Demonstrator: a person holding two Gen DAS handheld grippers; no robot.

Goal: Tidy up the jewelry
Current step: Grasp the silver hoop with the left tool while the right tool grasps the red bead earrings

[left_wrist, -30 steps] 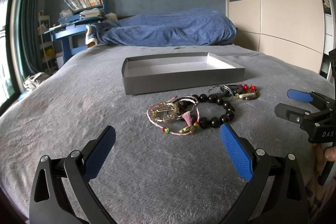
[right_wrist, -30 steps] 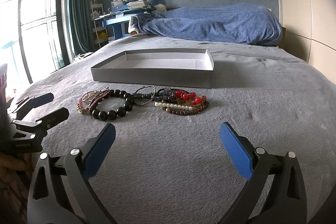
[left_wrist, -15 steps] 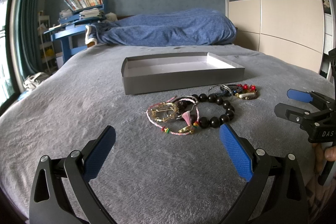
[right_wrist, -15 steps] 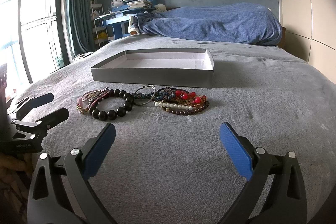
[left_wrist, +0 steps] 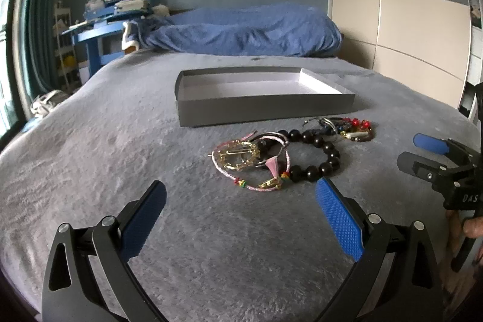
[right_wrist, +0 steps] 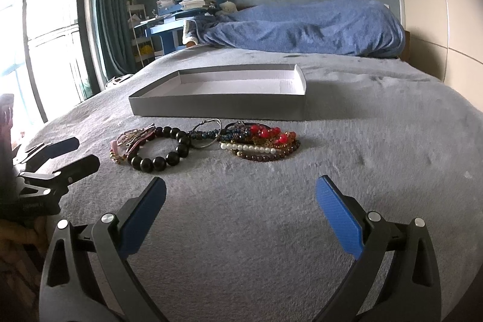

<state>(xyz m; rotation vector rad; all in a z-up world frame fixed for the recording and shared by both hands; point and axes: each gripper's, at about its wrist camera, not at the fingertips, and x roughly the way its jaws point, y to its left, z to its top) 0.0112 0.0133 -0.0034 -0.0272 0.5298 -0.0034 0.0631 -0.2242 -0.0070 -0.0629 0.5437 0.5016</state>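
Ahead of us, on the grey blanket (left_wrist: 120,141), the jewelry lies in a loose row just in front of the shallow grey box (left_wrist: 262,107), near its front wall but not touching it. We hold the left gripper (left_wrist: 241,198) low over the blanket with its blue pads spread wide and nothing between them; the pink cord bracelet (left_wrist: 250,168) with its gold pieces lies just beyond the fingertips, roughly centred in the gap. Overlapping it to the right is the black bead bracelet (left_wrist: 317,159), whose nearest beads lie just past our right-hand pad (left_wrist: 338,219). Farther right sits a tangle of red beads and a metal ring (left_wrist: 347,127).

Our right gripper (right_wrist: 241,198) is likewise spread apart and empty, hovering over bare blanket. From its camera the black bead bracelet (right_wrist: 163,150) lies ahead and to the left, the pink bracelet (right_wrist: 129,141) touching it on the far left, and the red bead cluster (right_wrist: 268,135) with a pearl strand (right_wrist: 244,147) and a dark red bead strand (right_wrist: 268,156) sits almost straight ahead, well beyond the fingertips. Each gripper shows at the edge of the other's view, to either side of the row. A blue duvet (right_wrist: 302,32) is heaped at the far end of the bed.
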